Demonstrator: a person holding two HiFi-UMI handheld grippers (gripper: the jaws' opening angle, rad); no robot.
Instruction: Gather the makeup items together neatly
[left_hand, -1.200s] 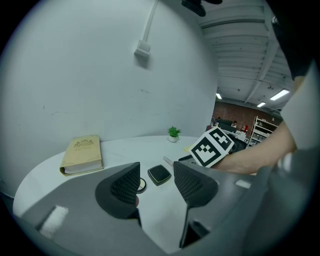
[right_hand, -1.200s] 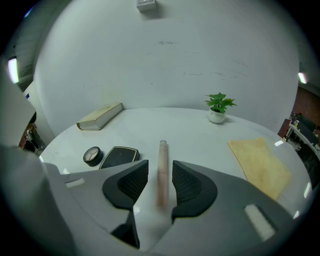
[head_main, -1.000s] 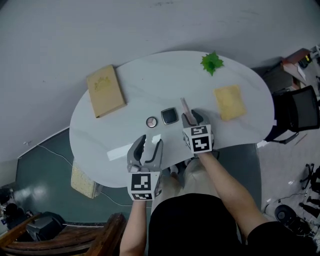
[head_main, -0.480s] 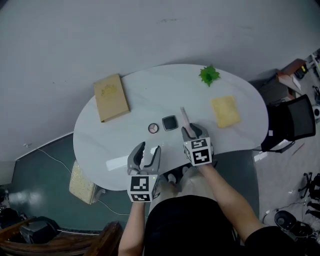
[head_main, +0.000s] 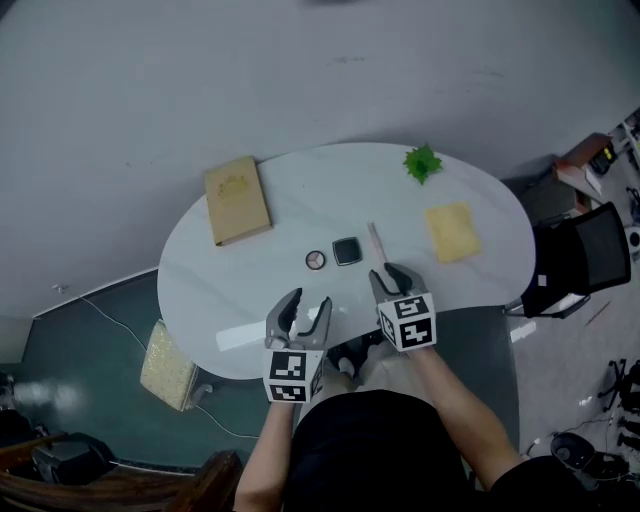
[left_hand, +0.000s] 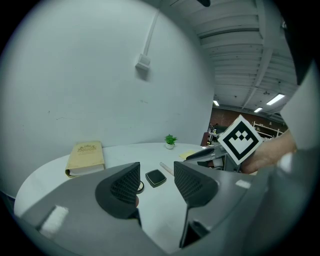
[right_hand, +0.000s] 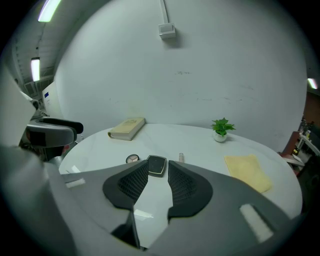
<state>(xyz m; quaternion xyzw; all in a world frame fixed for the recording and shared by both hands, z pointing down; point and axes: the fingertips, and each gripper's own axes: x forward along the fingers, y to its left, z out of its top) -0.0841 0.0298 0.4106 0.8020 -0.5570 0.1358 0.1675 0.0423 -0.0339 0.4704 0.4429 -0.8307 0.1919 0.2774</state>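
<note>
Fingers (head_main: 286, 312) of left gripper (head_main: 309, 300) and right gripper (head_main: 389, 273) stand empty, compact (head_main: 346, 250) lying beyond

a white, glossy table (head_main: 300, 205) with a rounded, bean-like outline carries everything. near its far left edge lies a tan hardcover book (head_main: 237, 200), closed, flat and slightly askew. at the far right edge stands a small green plant (head_main: 422, 162) in a white pot. nearer on the right side, a yellow cloth (head_main: 451, 231) lies spread flat. around the middle three makeup items sit in a row, close but apart: a round compact (head_main: 315, 260) on the left, a square black compact (head_main: 347, 250) just beside it, and a slim pale stick (head_main: 377, 241) lying on its side to the right.
</note>
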